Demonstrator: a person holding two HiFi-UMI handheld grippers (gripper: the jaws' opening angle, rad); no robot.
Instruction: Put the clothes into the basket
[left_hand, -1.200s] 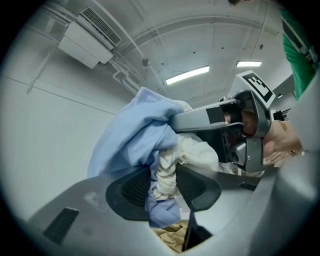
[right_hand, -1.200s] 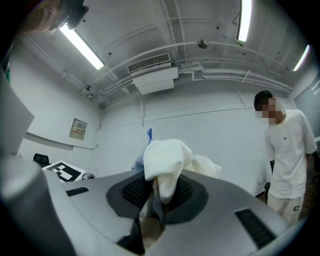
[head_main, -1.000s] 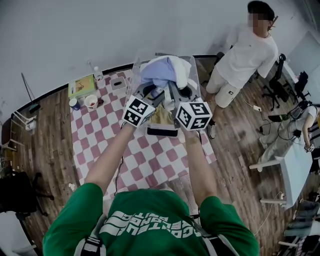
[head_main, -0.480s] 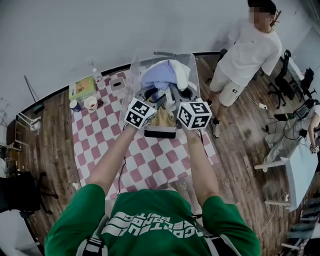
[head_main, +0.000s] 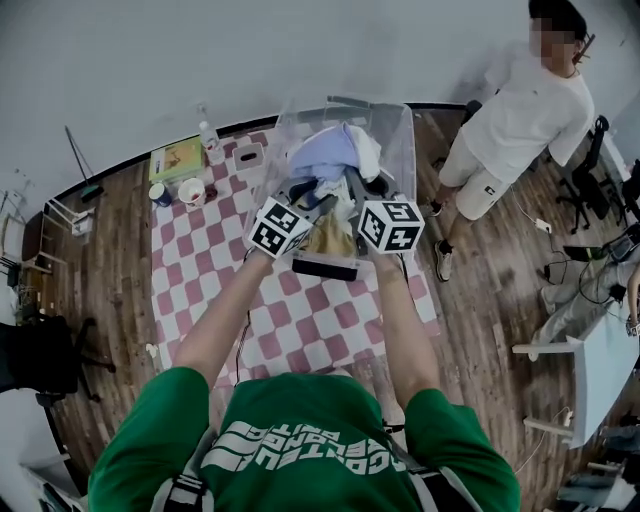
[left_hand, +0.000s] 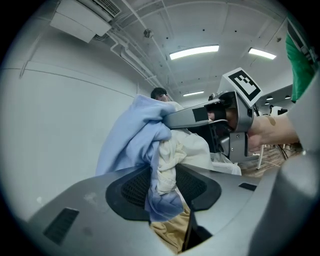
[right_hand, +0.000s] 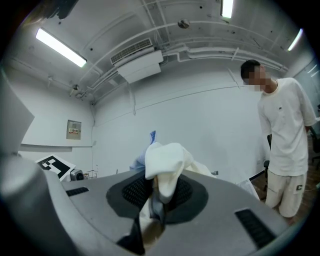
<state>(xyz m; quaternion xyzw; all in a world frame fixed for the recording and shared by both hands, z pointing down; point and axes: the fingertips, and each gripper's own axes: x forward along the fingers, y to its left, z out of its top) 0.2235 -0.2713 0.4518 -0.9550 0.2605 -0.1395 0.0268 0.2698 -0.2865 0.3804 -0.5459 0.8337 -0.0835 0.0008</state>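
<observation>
Head view — left gripper (head_main: 304, 192), right gripper (head_main: 354, 186): jaws clamping clothes (head_main: 325, 155), seemingly over basket (head_main: 401, 135) rim.

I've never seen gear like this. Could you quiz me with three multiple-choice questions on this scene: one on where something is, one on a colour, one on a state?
1. Where are the clothes?
A. on the floor
B. held up over the clear basket
C. on a chair

2. What colours is the checked cloth?
A. green and black
B. pink and white
C. blue and yellow

3. What is the left gripper doing?
A. shut on the clothes
B. open and empty
C. holding a cup

Answers:
1 B, the head view shows them over the basket's opening.
2 B, its squares are pink and white.
3 A, blue, white and tan fabric is pinched in its grip.
</observation>
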